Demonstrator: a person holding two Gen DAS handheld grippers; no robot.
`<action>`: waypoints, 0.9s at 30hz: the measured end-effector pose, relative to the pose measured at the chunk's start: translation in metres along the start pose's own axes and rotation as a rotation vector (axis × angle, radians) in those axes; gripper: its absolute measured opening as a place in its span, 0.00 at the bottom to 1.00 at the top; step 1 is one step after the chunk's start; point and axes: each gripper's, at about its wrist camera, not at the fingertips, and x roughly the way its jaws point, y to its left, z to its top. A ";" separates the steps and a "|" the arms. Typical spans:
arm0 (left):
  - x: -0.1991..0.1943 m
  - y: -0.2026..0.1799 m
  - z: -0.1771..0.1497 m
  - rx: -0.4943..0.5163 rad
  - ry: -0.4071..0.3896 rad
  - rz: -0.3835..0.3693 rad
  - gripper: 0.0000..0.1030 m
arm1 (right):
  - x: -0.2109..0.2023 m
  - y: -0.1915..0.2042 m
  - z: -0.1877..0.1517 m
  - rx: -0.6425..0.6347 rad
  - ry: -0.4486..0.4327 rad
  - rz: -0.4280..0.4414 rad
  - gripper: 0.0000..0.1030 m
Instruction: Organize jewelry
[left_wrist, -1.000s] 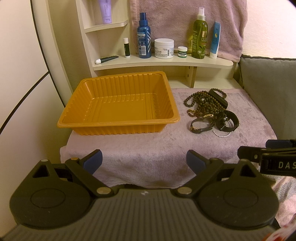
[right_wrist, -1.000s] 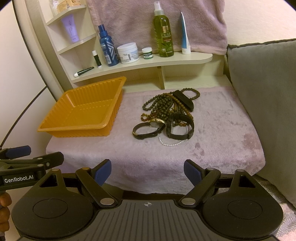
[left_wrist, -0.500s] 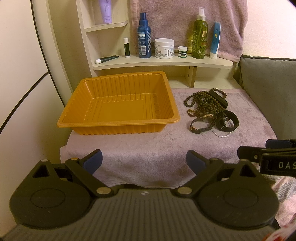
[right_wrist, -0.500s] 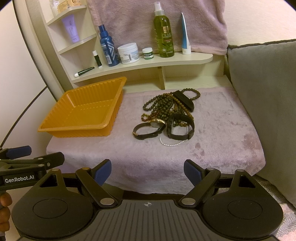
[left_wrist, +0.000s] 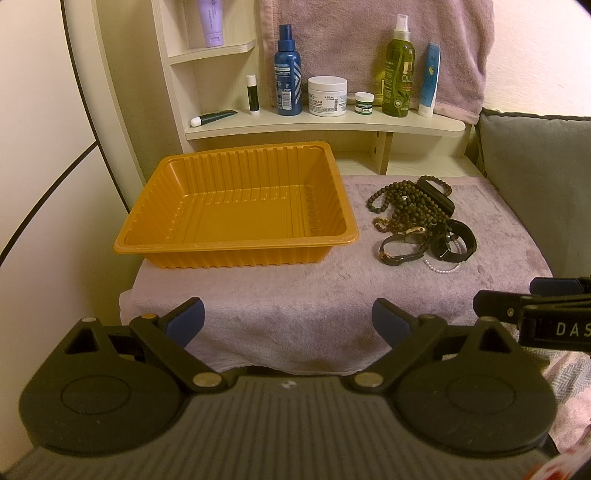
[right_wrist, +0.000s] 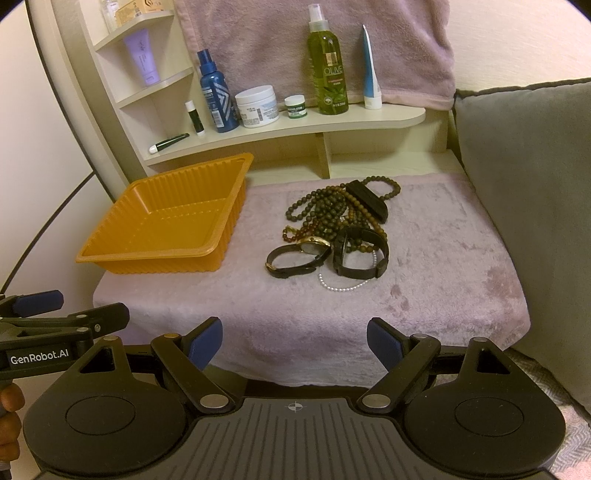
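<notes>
Left wrist view: nothing has moved since a second ago; my left gripper (left_wrist: 288, 320) hangs released before one empty orange tray (left_wrist: 236, 242). Right wrist view: equally unchanged, my right gripper (right_wrist: 294, 341) spread wide, facing two watches (right_wrist: 328, 253) and tangled bead strands (right_wrist: 328, 206) on the towel (right_wrist: 424, 288) right of the tray

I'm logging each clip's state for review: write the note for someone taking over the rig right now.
Left gripper: open, holding nothing, short of the towel-covered table.
Right gripper: open, holding nothing, also short of the table.
Orange tray: on the left of the table, nothing in it.
Jewelry pile: right of the tray, tangled together: bead strands, gold-faced watch, black watch, pearl bracelet.
Done: nothing moved yet.
Left: presumably shift every piece into the tray.
</notes>
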 end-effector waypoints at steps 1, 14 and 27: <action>0.000 0.000 0.000 0.000 0.000 0.000 0.94 | 0.000 0.000 0.000 0.000 0.000 0.000 0.83; 0.000 0.000 0.000 -0.001 0.001 -0.001 0.94 | 0.000 0.000 0.000 0.001 -0.001 0.000 0.83; 0.001 0.003 0.001 -0.017 0.014 -0.034 0.94 | 0.004 -0.004 -0.002 0.000 -0.010 0.004 0.83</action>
